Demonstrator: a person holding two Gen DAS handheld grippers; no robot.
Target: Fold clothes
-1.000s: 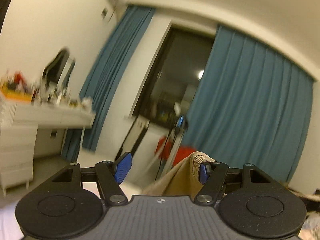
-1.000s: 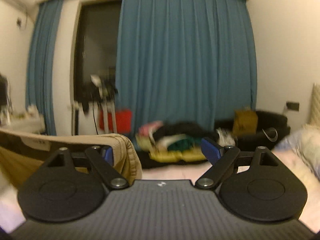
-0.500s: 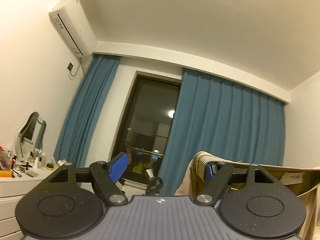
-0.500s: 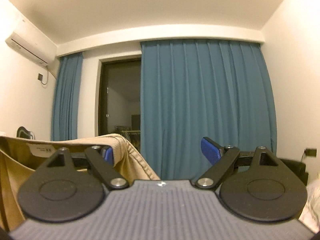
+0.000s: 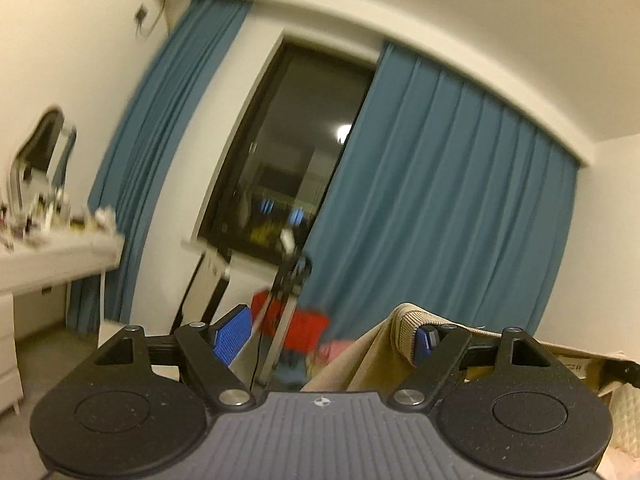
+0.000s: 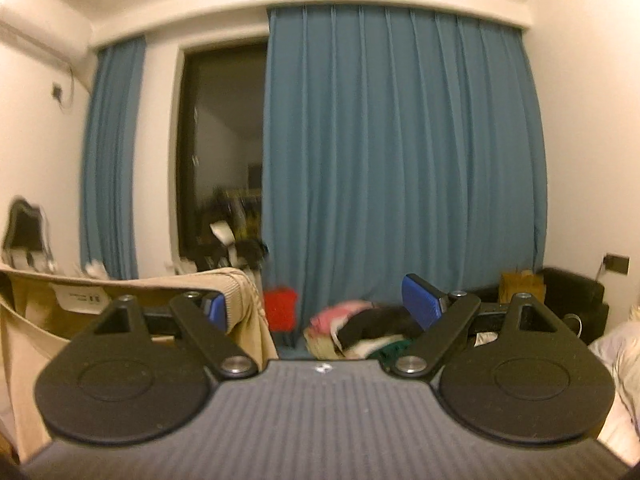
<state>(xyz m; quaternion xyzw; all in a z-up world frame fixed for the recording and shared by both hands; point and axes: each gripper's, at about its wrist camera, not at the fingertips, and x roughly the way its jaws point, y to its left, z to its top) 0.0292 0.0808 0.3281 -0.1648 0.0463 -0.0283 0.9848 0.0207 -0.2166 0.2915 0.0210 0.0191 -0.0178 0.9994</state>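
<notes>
Tan garment (image 5: 404, 330): hooked over one pad of each of my grippers, no fold yet.
Left fingers (image 5: 234, 334): just been widening, clamping nothing.
Right fingers (image 6: 420, 300): wide, clamping nothing.

No word, brand or number can be read in either view. The one thing that bears print is a white label (image 6: 78, 297) sewn inside the tan garment (image 6: 36, 344), at about nine o'clock in the right wrist view — it carries a few dark marks, too small and blurred to make out. In the left wrist view a pale tag (image 5: 576, 368) shows at about four o'clock — equally unreadable.
</notes>
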